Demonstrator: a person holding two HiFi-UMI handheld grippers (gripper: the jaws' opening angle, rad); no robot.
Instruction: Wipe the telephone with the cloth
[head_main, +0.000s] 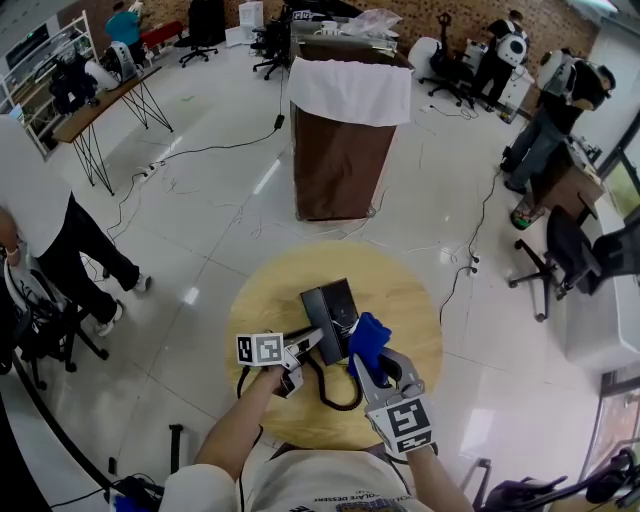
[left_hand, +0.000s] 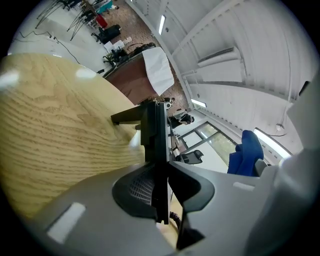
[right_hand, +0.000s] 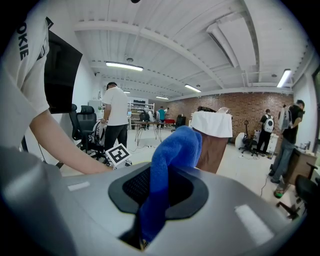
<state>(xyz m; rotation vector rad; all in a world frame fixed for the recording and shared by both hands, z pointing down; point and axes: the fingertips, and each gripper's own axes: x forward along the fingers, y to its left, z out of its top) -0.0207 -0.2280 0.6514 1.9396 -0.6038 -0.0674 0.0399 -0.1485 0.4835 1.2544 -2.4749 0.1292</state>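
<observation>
A black telephone (head_main: 330, 312) lies on the round wooden table (head_main: 405, 300). My left gripper (head_main: 312, 340) comes in from the left and is shut on the phone's near left edge. In the left gripper view that thin black edge of the telephone (left_hand: 154, 135) stands pinched between the jaws of the left gripper (left_hand: 162, 195). My right gripper (head_main: 375, 370) is shut on a blue cloth (head_main: 368, 338), held just right of the phone. In the right gripper view the cloth (right_hand: 172, 160) sticks up out of the right gripper (right_hand: 155, 192).
The phone's black cord (head_main: 338, 398) loops on the table near its front edge. A brown cabinet draped with white cloth (head_main: 345, 140) stands beyond the table. Office chairs, desks, floor cables and several people surround the area.
</observation>
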